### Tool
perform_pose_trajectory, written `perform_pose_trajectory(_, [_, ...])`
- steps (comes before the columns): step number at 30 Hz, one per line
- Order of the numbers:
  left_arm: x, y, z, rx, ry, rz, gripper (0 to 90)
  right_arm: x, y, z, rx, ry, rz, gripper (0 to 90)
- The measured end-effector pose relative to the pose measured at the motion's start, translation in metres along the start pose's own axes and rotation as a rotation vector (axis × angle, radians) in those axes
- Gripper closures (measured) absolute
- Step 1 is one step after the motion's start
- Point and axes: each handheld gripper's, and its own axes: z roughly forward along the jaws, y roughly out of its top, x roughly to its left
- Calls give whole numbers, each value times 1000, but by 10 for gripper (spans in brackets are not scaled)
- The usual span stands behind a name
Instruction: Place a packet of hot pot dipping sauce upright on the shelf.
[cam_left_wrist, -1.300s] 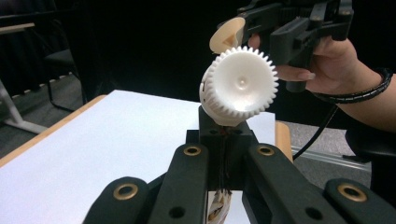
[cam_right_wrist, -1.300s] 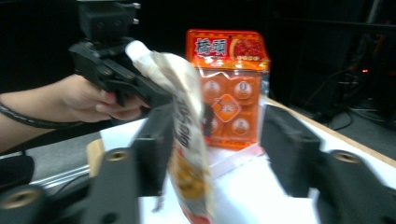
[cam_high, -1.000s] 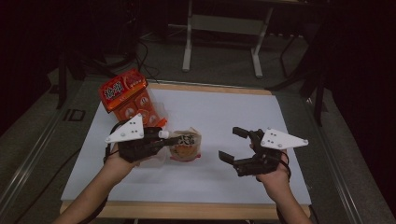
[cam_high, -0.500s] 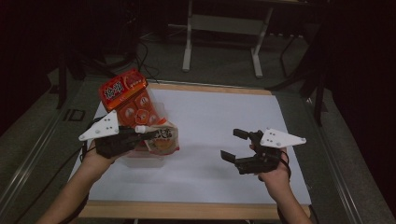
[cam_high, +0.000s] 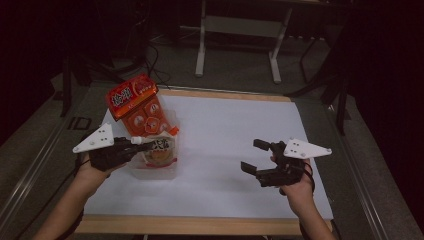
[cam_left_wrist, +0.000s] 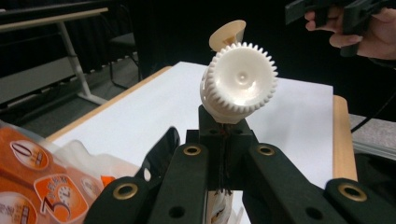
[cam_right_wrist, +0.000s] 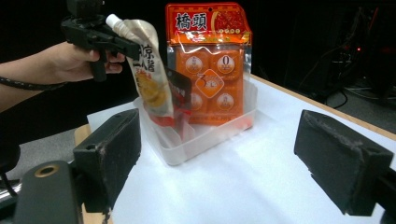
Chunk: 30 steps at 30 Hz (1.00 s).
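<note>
1. The left gripper (cam_high: 134, 145) is clamped on the neck of a spouted pouch (cam_right_wrist: 148, 79), just below its white ribbed cap (cam_left_wrist: 239, 86).
2. The pouch hangs upright over the near left corner of a clear plastic tray (cam_right_wrist: 205, 137) at the table's left.
3. An orange snack packet (cam_right_wrist: 210, 65) stands in the tray's far side.
4. The right gripper (cam_high: 256, 159) hovers well to the right, jaws apart and empty.

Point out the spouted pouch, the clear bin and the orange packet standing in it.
spouted pouch (cam_right_wrist: 150, 84), right gripper view, printed front
clear bin (cam_right_wrist: 205, 135), right gripper view, front wall
orange packet (cam_right_wrist: 210, 70), right gripper view, front face
</note>
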Motion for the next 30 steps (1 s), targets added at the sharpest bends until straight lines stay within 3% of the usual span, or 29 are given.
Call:
perform_pose_trajectory(7, [5,-10,-4,19,21,-12,892,-4,-8,-2,7,-14,2,148])
perform_pose_trajectory(30, [13,-60,1,76,-34,-74,888,-14,-19,-2,37,-38,24,148])
